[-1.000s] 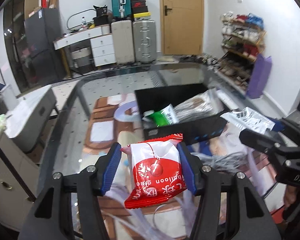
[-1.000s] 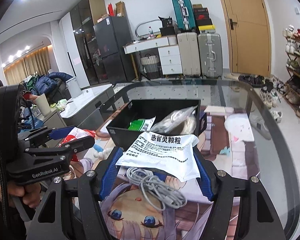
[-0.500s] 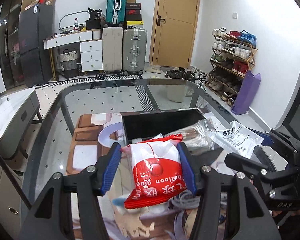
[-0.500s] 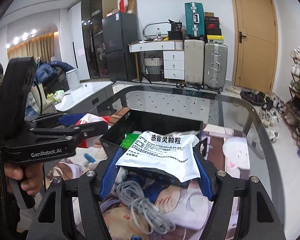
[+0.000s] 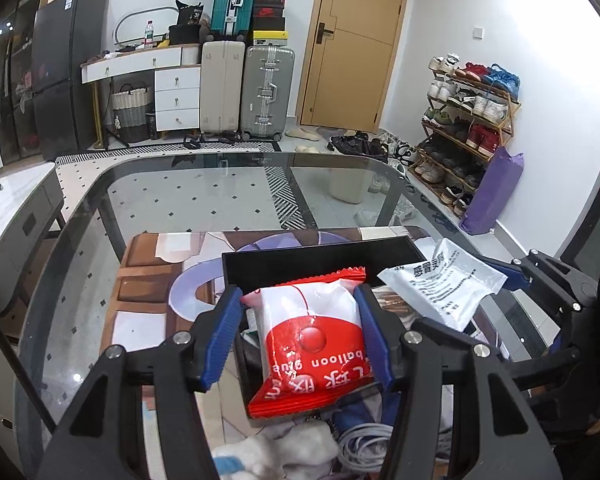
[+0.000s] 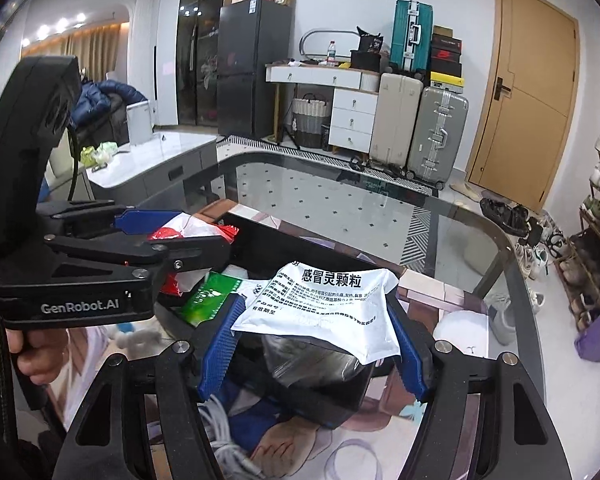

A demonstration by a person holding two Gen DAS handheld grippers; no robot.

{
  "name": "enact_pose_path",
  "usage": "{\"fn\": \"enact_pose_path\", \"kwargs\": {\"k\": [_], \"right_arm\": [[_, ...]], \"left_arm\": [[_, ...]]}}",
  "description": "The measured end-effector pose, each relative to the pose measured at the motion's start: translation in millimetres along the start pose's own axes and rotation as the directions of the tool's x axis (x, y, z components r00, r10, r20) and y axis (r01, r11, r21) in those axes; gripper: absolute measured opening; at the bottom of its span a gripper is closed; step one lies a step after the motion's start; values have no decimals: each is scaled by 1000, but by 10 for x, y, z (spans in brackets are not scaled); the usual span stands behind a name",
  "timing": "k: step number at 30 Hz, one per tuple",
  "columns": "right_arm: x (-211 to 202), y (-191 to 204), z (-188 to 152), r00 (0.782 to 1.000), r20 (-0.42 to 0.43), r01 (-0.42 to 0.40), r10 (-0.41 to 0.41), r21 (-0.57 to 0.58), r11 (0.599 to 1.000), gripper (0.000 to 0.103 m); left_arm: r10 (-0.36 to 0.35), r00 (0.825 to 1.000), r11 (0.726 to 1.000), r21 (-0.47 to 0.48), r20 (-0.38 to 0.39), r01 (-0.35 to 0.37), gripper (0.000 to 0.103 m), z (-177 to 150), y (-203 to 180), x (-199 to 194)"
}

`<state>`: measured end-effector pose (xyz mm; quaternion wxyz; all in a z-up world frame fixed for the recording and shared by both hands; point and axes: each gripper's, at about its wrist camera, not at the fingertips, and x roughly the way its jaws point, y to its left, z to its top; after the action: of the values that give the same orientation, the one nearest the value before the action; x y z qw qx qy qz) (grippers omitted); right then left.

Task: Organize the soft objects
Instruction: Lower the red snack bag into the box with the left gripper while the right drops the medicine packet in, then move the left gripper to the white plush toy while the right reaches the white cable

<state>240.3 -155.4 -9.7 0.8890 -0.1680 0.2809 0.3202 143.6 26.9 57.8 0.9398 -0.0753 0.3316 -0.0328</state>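
My left gripper (image 5: pixel 300 332) is shut on a red and white balloon-glue packet (image 5: pixel 312 344) and holds it over the near left part of a black bin (image 5: pixel 324 250). My right gripper (image 6: pixel 316 328) is shut on a white medicine sachet (image 6: pixel 320 308) with black print and holds it over the same bin (image 6: pixel 340 396). The sachet also shows in the left wrist view (image 5: pixel 444 284), and the red packet in the right wrist view (image 6: pixel 188 232). Inside the bin lie a green packet (image 6: pixel 208 296) and a clear bag (image 6: pixel 312 360).
The bin stands on a printed mat (image 5: pixel 148 280) on a glass table (image 5: pixel 188 192). A coiled white cable (image 5: pixel 360 444) and white cloth (image 5: pixel 284 452) lie near the bin's front. The left gripper body (image 6: pixel 80 280) is close beside the right one.
Both grippers have moved forward with their packets and now hang over the black bin, where before they were short of it. Both stay shut.
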Motion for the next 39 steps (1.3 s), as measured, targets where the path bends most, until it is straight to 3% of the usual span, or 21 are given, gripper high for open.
{"fn": "enact_pose_path", "kwargs": {"k": [8, 12, 22, 25, 27, 29, 31, 33, 39], "right_arm": [[276, -57, -11, 999, -34, 18, -19, -22, 1000, 70], [297, -112, -29, 998, -33, 46, -47, -12, 999, 85], [28, -215, -120, 996, 4, 89, -90, 56, 994, 100], [-49, -250, -186, 995, 10, 98, -99, 87, 991, 101], [-90, -278, -218, 995, 14, 98, -101, 116, 988, 102], [-144, -313, -268, 995, 16, 92, -95, 152, 984, 102], [-187, -333, -313, 996, 17, 86, -90, 180, 980, 102], [-220, -329, -362, 997, 8, 78, -81, 197, 977, 102], [-315, -274, -498, 999, -6, 38, -38, 252, 967, 102]], "left_arm": [[-1, 999, 1000, -12, -32, 1, 57, -2, 19, 153], [2, 999, 1000, -4, -34, -2, 57, -1, 4, 169], [12, 999, 1000, 15, -40, -12, 58, -7, -44, 222], [8, 999, 1000, 24, -41, -7, 67, -19, -67, 212], [-9, 1000, 999, 32, -29, 10, 83, -23, -88, 166], [4, 1000, 999, 38, -18, -3, 91, -36, -101, 102], [-7, 1000, 999, 35, -15, 8, 91, -51, -89, 47], [-6, 1000, 999, 35, -12, 6, 103, -78, -72, -9], [17, 1000, 1000, -7, 5, -17, 103, -194, 64, -179]]}}
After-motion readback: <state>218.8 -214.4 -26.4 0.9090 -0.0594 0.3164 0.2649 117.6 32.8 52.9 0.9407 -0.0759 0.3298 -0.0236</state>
